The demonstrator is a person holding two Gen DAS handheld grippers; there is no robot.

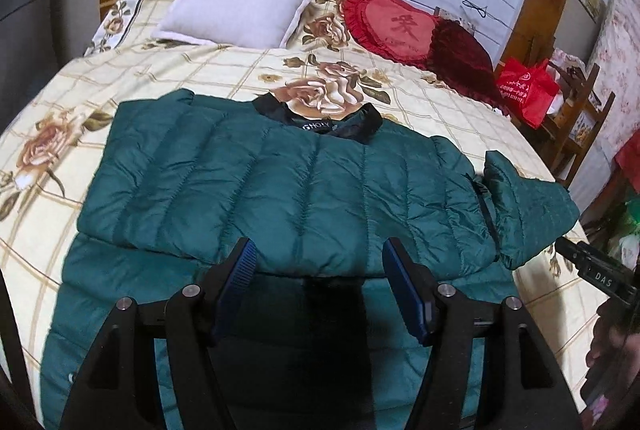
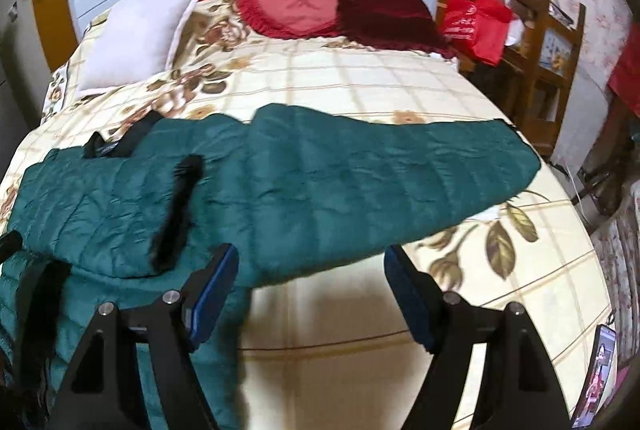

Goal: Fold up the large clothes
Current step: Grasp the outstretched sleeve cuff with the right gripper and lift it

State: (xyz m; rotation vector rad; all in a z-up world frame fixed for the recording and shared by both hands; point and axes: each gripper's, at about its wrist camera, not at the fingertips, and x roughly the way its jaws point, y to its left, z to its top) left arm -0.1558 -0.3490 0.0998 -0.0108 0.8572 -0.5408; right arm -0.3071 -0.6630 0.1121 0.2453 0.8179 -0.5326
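Note:
A dark green quilted puffer jacket (image 1: 288, 185) with a black collar lies on the bed; its left sleeve is folded across the body. In the right wrist view its right sleeve (image 2: 380, 169) stretches out to the right over the bedspread. My left gripper (image 1: 320, 262) is open and empty, hovering above the jacket's lower body. My right gripper (image 2: 312, 266) is open and empty, just in front of the near edge of the outstretched sleeve. The other gripper's black tip (image 1: 592, 266) shows at the right edge of the left wrist view.
The bed has a cream floral checked bedspread (image 2: 400, 77). A white pillow (image 1: 240, 5) and a red heart-shaped cushion (image 1: 396, 25) lie at the head. A red bag (image 2: 476, 21) sits on a wooden chair to the right. A phone (image 2: 596, 374) lies at the bed's near right edge.

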